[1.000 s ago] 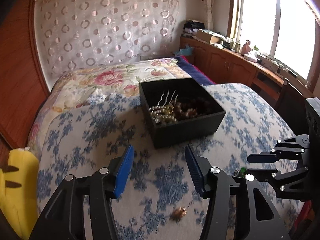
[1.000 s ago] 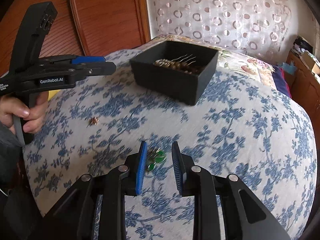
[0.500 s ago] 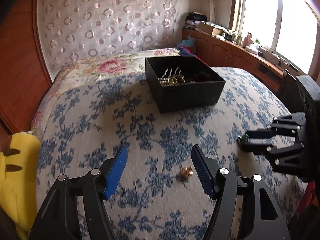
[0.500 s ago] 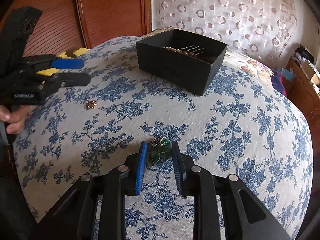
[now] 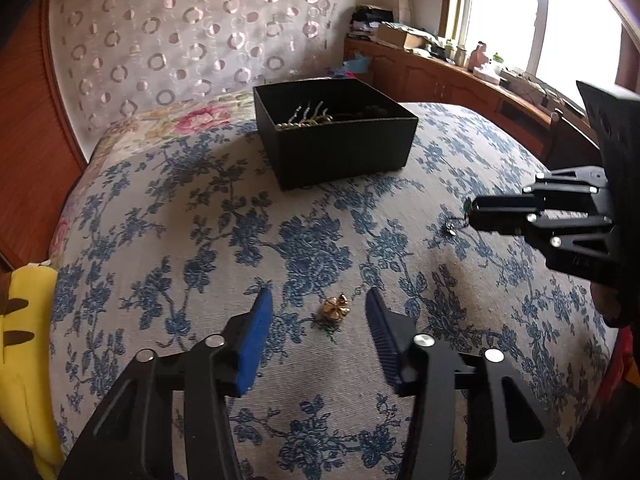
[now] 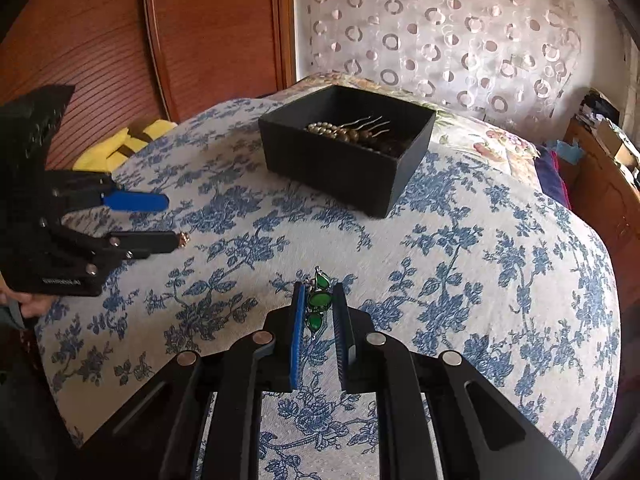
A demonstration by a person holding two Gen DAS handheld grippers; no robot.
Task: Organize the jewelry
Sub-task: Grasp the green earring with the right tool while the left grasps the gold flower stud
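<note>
A small gold ornament (image 5: 335, 309) lies on the blue-flowered bedspread between the open fingers of my left gripper (image 5: 318, 308); it also shows in the right wrist view (image 6: 183, 239). A green-stoned jewel (image 6: 318, 300) lies between the narrow jaws of my right gripper (image 6: 318, 294), which stand close on either side of it. The right gripper shows in the left wrist view (image 5: 476, 214). A black box (image 5: 334, 136) with beads and hair pins stands further back; it also shows in the right wrist view (image 6: 344, 148).
A yellow plush toy (image 5: 24, 344) lies at the bed's left edge. A wooden headboard (image 6: 160, 40) and patterned curtain stand behind the bed. A wooden counter (image 5: 460, 80) with clutter runs under the window at the right.
My left gripper has come down and forward so the gold ornament now lies between its fingers. My right gripper has moved forward over the green jewel, which now sits between its jaws.
</note>
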